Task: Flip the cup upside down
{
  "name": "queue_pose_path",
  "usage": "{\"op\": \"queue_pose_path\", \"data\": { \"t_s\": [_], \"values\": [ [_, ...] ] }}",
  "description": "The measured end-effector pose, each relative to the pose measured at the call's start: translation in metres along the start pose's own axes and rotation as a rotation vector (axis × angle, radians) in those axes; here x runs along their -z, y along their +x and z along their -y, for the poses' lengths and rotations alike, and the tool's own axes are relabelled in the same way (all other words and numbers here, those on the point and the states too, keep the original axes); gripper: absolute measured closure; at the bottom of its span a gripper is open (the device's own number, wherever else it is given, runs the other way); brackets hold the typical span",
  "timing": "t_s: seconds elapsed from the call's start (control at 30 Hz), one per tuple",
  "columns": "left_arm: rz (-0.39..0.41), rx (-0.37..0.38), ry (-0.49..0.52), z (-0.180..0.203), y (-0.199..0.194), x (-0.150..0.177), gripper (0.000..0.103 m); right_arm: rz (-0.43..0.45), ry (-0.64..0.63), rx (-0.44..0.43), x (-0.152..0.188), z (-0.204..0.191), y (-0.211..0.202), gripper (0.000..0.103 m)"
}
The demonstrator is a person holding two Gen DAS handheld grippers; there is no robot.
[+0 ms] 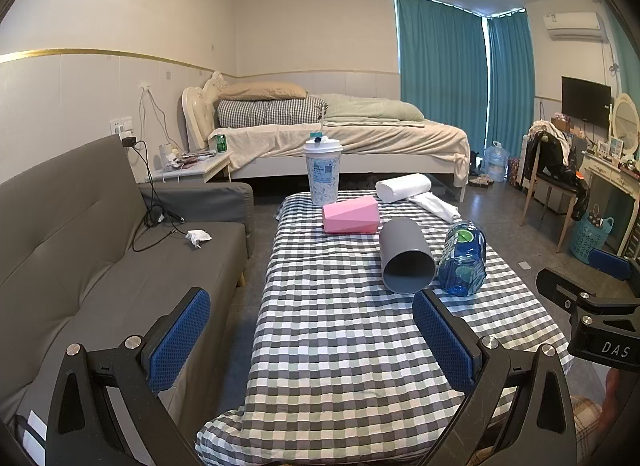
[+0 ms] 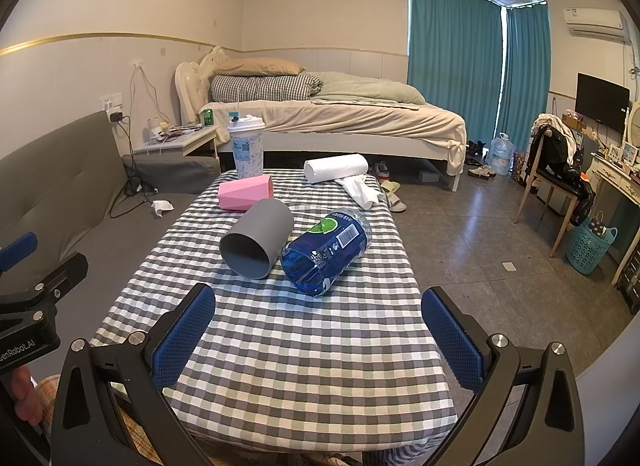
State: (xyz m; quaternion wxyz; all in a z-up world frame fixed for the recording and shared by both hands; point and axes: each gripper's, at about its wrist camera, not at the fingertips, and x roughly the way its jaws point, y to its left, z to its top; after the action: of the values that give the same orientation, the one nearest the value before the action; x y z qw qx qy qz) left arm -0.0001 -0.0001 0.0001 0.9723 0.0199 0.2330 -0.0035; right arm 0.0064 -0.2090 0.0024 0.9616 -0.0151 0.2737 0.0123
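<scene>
A grey cup [image 1: 405, 254] lies on its side on the checked tablecloth [image 1: 340, 346], its open mouth facing me; it also shows in the right wrist view [image 2: 258, 237]. A pink cup [image 1: 351, 215] lies on its side behind it, also seen in the right wrist view [image 2: 245, 194]. My left gripper [image 1: 311, 340] is open and empty, short of the grey cup. My right gripper [image 2: 318, 336] is open and empty, above the near part of the table, short of the cup.
A blue water bottle [image 2: 326, 250] lies right of the grey cup, touching or nearly so. A tall lidded drink cup [image 2: 246, 147] stands at the far edge, with a paper roll [image 2: 336, 167] and tissue [image 2: 360, 187]. A grey sofa [image 1: 80, 234] is left; tiled floor is right.
</scene>
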Motion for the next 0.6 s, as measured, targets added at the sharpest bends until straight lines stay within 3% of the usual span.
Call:
{"op": "queue_pose_path", "data": {
  "t_s": [0.6],
  "values": [
    [-0.005,0.0,-0.003,0.0021,0.0008,0.0004,0.0,-0.002,-0.002,0.001,-0.0003,-0.0008,0.0002,0.0]
  ]
}}
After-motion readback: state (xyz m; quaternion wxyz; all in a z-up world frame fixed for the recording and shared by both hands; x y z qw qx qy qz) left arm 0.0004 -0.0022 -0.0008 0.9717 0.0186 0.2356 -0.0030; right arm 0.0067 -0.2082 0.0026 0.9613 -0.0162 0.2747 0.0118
